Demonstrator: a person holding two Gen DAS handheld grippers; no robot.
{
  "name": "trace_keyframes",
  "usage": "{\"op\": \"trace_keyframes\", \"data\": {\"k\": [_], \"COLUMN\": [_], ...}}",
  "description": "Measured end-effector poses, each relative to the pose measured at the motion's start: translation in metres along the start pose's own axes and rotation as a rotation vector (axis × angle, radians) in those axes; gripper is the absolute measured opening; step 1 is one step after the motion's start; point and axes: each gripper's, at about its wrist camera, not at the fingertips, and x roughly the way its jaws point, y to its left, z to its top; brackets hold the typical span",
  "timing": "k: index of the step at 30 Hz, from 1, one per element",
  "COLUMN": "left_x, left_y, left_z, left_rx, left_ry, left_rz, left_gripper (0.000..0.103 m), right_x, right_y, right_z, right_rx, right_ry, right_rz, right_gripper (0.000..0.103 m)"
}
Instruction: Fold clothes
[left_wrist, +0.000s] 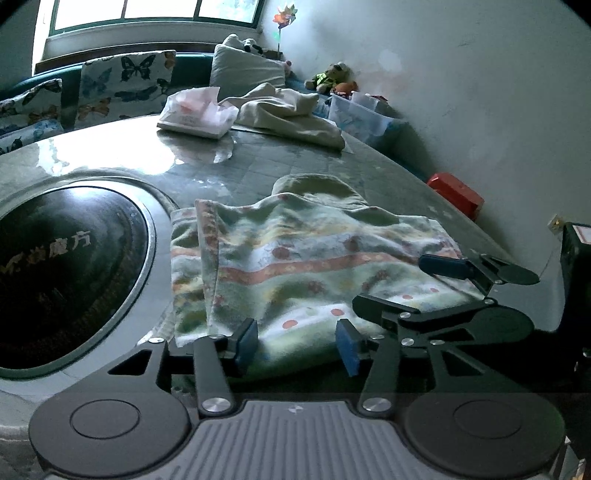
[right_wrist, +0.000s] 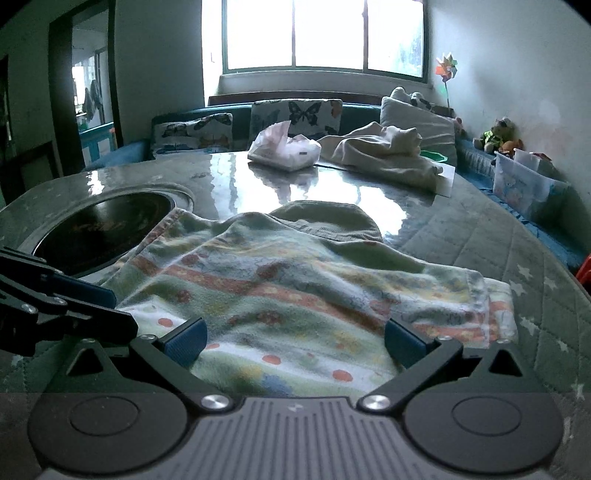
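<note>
Both grippers are sitting at the near edge of the patterned garment (left_wrist: 295, 266), side by side and low over the table (left_wrist: 110, 147). The left gripper (left_wrist: 297, 343) is holding its blue pads apart, with the hem lying between and just ahead of them but not pinched. The right gripper (right_wrist: 295, 341) is spread wider still, its fingers straddling the same hem, nothing clamped.

Judging by this, the step in hand is taking hold of the near edge for a fold; neither tool is gripping cloth yet. The next move seems to call for both pairs of fingers to close on the hem at matching points, so the edge lifts evenly and carries away from the grippers toward the far end.

Directly ahead of both grippers the garment is lying mostly flat, its stripes running across from left to right. Its long axis appears to be running that same way, though bunching makes this uncertain. A plain olive flap, perhaps a hood or collar, is pointing away from the grippers, and the left side is already doubled over.
</note>
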Motion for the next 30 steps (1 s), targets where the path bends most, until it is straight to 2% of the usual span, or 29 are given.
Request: {"op": "trace_keyframes", "data": {"k": [9,16,24,30], "left_x": [0.004,0.002,-0.012,-0.004], "left_y": [-0.008,-0.007,-0.006,0.008], "left_z": [-0.003,-0.003,-0.002,-0.005], "left_rx": [0.032,0.024,0.010,-0.012], "left_ry": [-0.004,-0.010,-0.042,-0.020], "left_rz": [0.002,-0.005,0.013,0.042], "left_gripper": [0.066,0.067,0.068,0.068], "right_x": [-0.001,-0.009,-0.031,-0.028], "right_y": [-0.001,-0.005,-0.024,-0.040], "right_z": [-0.002,0.001,-0.004,-0.015], "right_rx": [0.009,0.006,-0.001,0.047], "right_ry": [-0.008,0.003,-0.029,0.014], "right_rz": [0.007,0.028,-0.052,-0.049], "right_gripper": [0.103,0.103,0.103,0.103]}}
